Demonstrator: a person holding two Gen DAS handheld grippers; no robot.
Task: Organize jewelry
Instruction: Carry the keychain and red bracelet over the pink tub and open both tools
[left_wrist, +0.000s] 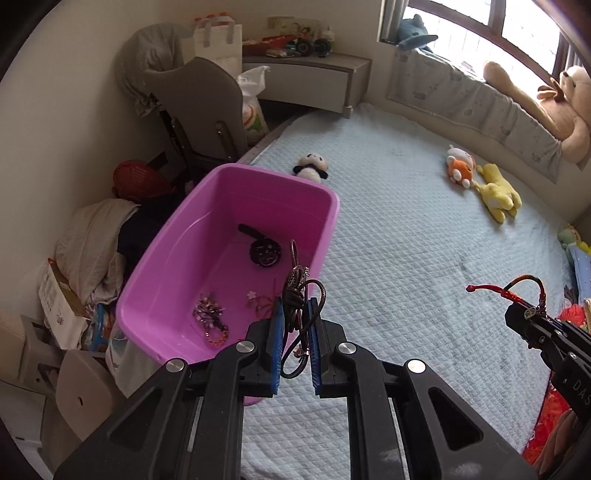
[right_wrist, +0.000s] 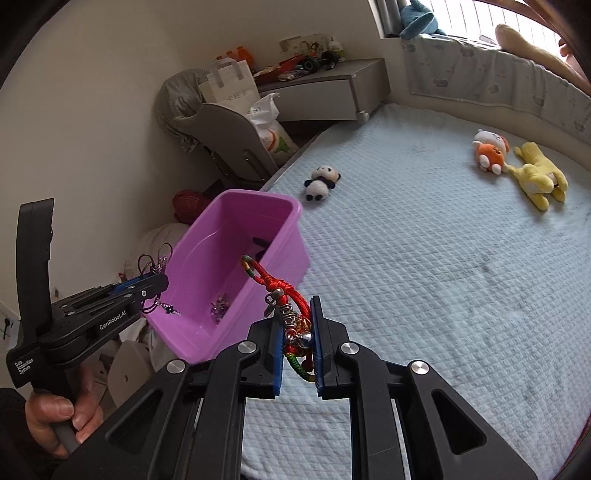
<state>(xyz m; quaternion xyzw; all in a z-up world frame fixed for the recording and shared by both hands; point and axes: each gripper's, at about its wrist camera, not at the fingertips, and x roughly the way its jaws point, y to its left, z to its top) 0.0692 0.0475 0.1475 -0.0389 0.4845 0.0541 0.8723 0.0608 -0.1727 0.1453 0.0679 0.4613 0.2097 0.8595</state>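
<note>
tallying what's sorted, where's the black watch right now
In the left wrist view the black watch lies inside the pink bin, beyond the beaded bracelets.

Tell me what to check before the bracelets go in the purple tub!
1. Left hand-held gripper shut on the brown cord bracelet: ok.
2. Right hand-held gripper shut on the red bracelet: ok.
3. Purple tub has bare floor left for more: ok.
4. Jewelry already inside, the black watch and beaded bracelet, stays out of the drop spot: cannot tell.
5. Tub sits fully on the bed: not ok, it overhangs the edge.
</note>
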